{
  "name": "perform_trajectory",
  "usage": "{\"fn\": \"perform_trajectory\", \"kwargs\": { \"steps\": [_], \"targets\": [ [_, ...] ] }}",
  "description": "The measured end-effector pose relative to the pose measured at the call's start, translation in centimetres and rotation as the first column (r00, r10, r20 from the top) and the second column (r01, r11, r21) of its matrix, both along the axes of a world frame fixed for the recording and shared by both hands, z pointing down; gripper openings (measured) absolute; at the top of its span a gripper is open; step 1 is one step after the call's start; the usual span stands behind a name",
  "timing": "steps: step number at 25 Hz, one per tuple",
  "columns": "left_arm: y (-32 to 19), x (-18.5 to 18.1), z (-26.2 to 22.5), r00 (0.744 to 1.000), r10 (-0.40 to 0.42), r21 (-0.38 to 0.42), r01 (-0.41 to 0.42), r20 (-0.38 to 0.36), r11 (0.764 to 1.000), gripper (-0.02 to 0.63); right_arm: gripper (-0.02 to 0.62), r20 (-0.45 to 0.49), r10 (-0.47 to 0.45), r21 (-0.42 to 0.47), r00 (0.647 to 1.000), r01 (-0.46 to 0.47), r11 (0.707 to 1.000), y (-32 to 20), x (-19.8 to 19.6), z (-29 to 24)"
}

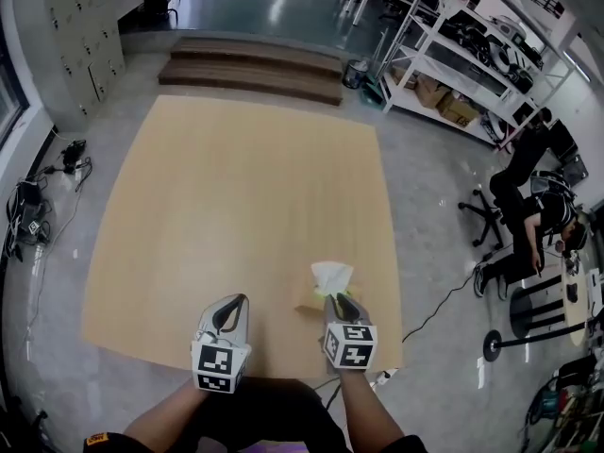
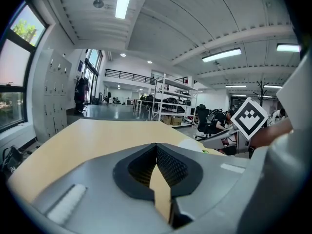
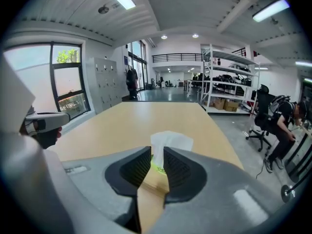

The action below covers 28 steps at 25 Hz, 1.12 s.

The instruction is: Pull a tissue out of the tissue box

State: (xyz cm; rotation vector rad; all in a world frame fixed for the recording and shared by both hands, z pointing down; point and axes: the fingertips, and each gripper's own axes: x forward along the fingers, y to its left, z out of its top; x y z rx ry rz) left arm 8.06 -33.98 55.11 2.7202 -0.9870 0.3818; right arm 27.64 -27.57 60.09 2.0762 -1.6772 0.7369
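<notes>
A white tissue (image 1: 332, 275) stands up from a tan tissue box (image 1: 311, 302) near the front right of the wooden table (image 1: 236, 206). My right gripper (image 1: 338, 298) is right at it. In the right gripper view the tissue (image 3: 170, 141) runs down between the tips of the right gripper (image 3: 157, 152), whose jaws stand a narrow gap apart, so it is open. The box's yellow-green slot (image 3: 157, 168) shows in that gap. My left gripper (image 1: 236, 302) hovers left of the box, apart from it, and the left gripper (image 2: 156, 146) is shut on nothing.
The table's front edge (image 1: 236, 361) lies just under both grippers. On the floor to the right are an office chair (image 1: 483, 217) and a seated person (image 1: 538, 210). Shelving (image 1: 453, 55) stands at the back right, and wooden steps (image 1: 250, 64) lie beyond the table.
</notes>
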Motion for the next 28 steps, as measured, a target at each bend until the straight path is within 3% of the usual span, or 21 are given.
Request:
{"fn": "perform_trajectory", "kwargs": {
  "steps": [4,10,15,18,23,28],
  "targets": [
    [-0.1,1.6,0.3,1.000,0.011,0.001,-0.011,0.019,1.000,0.058,0.075,0.009,0.010,-0.075,1.000,-0.010,0.997,-0.6,1.7,2.2],
    [-0.3,2.0,0.4,0.999,0.020,0.001,-0.021,0.037,1.000,0.058,0.087,0.018,-0.011,-0.195,1.000,0.014,0.981,-1.9,2.1,5.0],
    [-1.1,1.2,0.6,0.999,0.010,-0.009,-0.009,0.045,1.000,0.051,0.082,-0.011,0.017,-0.268,1.000,-0.019,0.963,-2.1,2.5,5.9],
    [-1.3,0.7,0.9,0.999,0.006,-0.018,-0.005,0.054,1.000,0.046,0.002,-0.031,0.036,-0.289,0.999,-0.043,0.956,-2.0,2.7,6.0],
    [-1.6,0.2,1.1,0.999,0.006,-0.027,-0.005,0.043,1.000,0.038,-0.003,-0.030,0.051,-0.266,0.998,-0.057,0.962,-2.1,2.3,5.0],
    [-1.8,-1.2,1.0,1.000,-0.010,-0.039,0.011,0.025,0.999,0.028,-0.005,-0.045,0.054,-0.094,0.998,-0.058,0.994,-3.0,0.6,-0.5]
  ]
}}
